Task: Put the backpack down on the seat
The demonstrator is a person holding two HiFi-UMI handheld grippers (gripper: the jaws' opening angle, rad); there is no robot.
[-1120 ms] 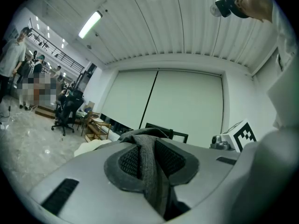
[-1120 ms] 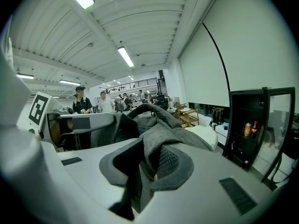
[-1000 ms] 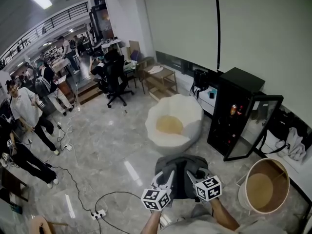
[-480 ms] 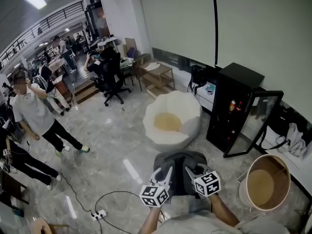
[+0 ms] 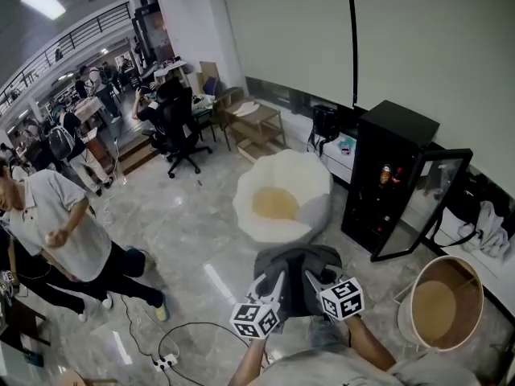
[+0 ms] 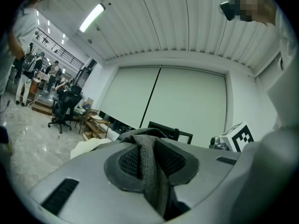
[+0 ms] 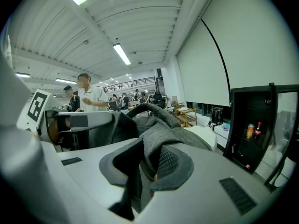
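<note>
Backpack (image 5: 296,265), grey: hangs before the carrier, near the white cushioned seat (image 5: 312,183) but, by my reckoning, not yet over it; left gripper (image 5: 271,286) and right gripper (image 5: 319,283) each pinch a fold of its fabric; recommended handling: carry both forward level; lower into the hollow; release only once the weight rests.

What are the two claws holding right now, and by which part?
The grey backpack, in both. The left claw and the right claw each pinch a fold of its fabric along its near edge.
</note>
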